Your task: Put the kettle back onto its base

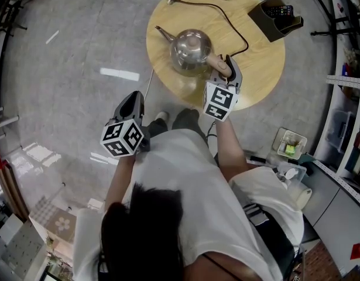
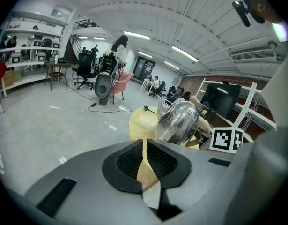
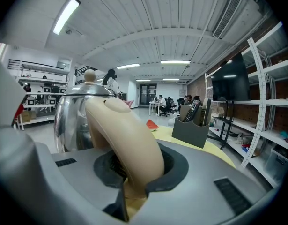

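Kettle (image 1: 191, 50): steel, standing on the round wooden surface (image 1: 259, 81) towards the person's side, with its spout (image 1: 163, 33) pointing left in the head view. The body hides what lies under it, so I cannot tell whether it is seated on its base.
Right claw (image 3: 132, 172): clamped on the kettle's beige handle (image 3: 120, 130), low on its curve.
Left claw (image 2: 146, 165): off the surface, over the floor, drawn to a thin slit with nothing in it.
Cord (image 1: 226, 16): runs from the far edge across the surface to just beside the handle.
Risk, grip: the handle looks smooth and rounded and is held at one end. If lifted, the heavy body could swing or twist in the pads and dip the spout.
Risk, seating: an off-centre landing would probably leave the kettle rocking, and it might tip on release.
Risk, cord: a snag on the right claw could drag whatever the cord feeds.
Risk, support: the left claw is too far off to steady anything.
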A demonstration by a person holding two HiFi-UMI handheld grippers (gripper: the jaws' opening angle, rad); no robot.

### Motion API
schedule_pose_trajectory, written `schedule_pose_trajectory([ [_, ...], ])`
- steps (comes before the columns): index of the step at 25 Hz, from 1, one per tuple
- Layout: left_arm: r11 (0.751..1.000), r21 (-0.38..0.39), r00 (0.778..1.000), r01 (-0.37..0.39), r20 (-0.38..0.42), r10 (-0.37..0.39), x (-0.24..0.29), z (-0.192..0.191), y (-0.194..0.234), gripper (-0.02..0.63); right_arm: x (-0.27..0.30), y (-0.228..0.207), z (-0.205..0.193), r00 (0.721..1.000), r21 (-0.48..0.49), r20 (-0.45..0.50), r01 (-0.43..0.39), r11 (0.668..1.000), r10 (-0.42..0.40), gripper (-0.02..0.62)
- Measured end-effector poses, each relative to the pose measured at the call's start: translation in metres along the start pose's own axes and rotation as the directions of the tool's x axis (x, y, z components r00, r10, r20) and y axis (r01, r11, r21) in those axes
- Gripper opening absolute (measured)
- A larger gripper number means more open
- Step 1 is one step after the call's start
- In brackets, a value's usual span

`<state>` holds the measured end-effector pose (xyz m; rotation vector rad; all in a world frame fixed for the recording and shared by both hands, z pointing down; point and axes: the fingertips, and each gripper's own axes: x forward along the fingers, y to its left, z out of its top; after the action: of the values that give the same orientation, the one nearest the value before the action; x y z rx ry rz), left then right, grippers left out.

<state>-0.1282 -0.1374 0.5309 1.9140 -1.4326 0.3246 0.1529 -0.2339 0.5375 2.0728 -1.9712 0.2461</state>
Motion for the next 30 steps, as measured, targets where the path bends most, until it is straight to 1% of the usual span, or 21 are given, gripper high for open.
schedule_pose_trajectory([
  [8, 1.000, 0.015, 1.000, 0.016, -0.006, -0.016, -0.002, -0.003, -0.004, 0.046, -0.005, 0.002, -0.004, 1.000, 0.006, 0.001, 0.008, 1.000, -0.008, 0.080],
  [13, 1.000, 0.004, 1.000, 0.027, -0.008, -0.027, -0.002, -0.006, -0.005, 0.046, -0.006, 0.003, -0.007, 0.999, 0.005, -0.007, 0.034, 0.999, -0.034, 0.083],
  [15, 0.999, 0.005, 0.999, 0.034, -0.008, -0.034, -0.002, -0.007, -0.006, 0.046, -0.008, 0.002, -0.006, 0.999, -0.002, -0.015, 0.046, 0.999, -0.046, 0.096],
  [18, 0.999, 0.016, 0.999, 0.047, -0.008, -0.047, -0.003, -0.006, -0.007, 0.046, -0.009, -0.003, -0.007, 0.996, 0.006, -0.027, 0.085, 0.996, -0.085, 0.149],
  [22, 0.997, 0.032, 0.998, 0.065, -0.004, -0.064, -0.005, -0.006, -0.007, 0.046, -0.013, -0.011, -0.008, 0.986, -0.004, -0.044, 0.158, 0.987, -0.158, 0.216],
  [27, 0.995, 0.039, 0.996, 0.093, -0.011, -0.092, -0.007, -0.003, -0.004, 0.046, -0.026, -0.008, -0.011, 0.967, 0.021, -0.058, 0.252, 0.968, -0.250, 0.230],
  [30, 0.991, 0.053, 0.993, 0.121, -0.016, -0.120, -0.006, -0.003, -0.006, 0.046, -0.037, -0.002, -0.016, 0.961, 0.038, -0.072, 0.272, 0.962, -0.269, 0.230],
])
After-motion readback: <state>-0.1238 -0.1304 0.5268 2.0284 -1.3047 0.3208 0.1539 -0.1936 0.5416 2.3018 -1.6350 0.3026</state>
